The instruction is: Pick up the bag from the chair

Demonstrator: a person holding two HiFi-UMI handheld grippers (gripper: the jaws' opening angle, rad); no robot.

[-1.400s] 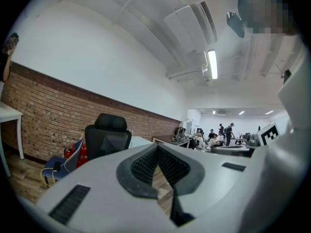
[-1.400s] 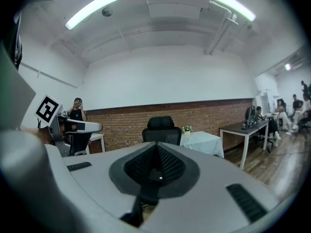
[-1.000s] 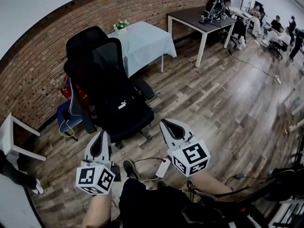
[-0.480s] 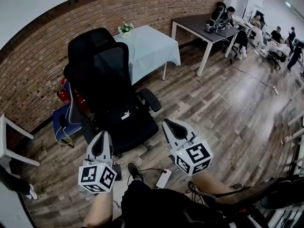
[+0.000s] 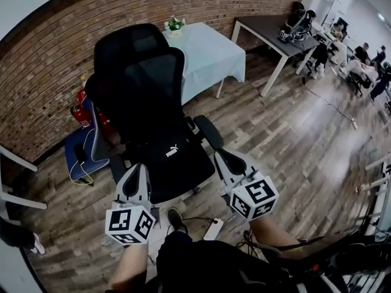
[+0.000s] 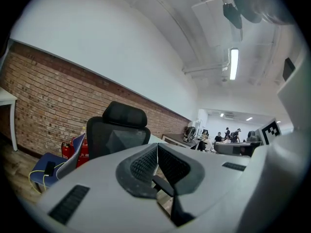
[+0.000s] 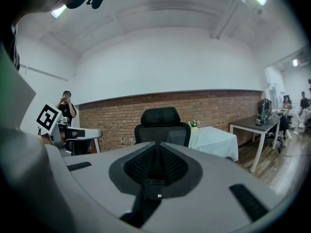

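A black office chair [image 5: 143,84] stands in the middle of the head view, in front of the brick wall. On its seat lies a black bag [image 5: 166,159] with a small white logo, hard to tell from the black seat. My left gripper [image 5: 137,171] is shut and empty, just short of the seat's front left edge. My right gripper [image 5: 221,157] is shut and empty beside the chair's right armrest. The chair [image 6: 117,130] shows beyond the shut left gripper [image 6: 156,146] in its own view. The right gripper [image 7: 158,144] view has the chair [image 7: 163,125] straight ahead. The seat is hidden in both.
A blue seat [image 5: 79,151] with red extinguishers [image 5: 79,112] sits left of the chair. A cloth-covered table [image 5: 208,50] with flowers [image 5: 175,23] stands behind it, a dark table [image 5: 266,26] farther right. A white power strip [image 5: 214,229] and cables lie by the person's feet. People sit far right.
The chair has come nearer and larger in the head view. Both grippers have moved forward toward its seat and stay shut.
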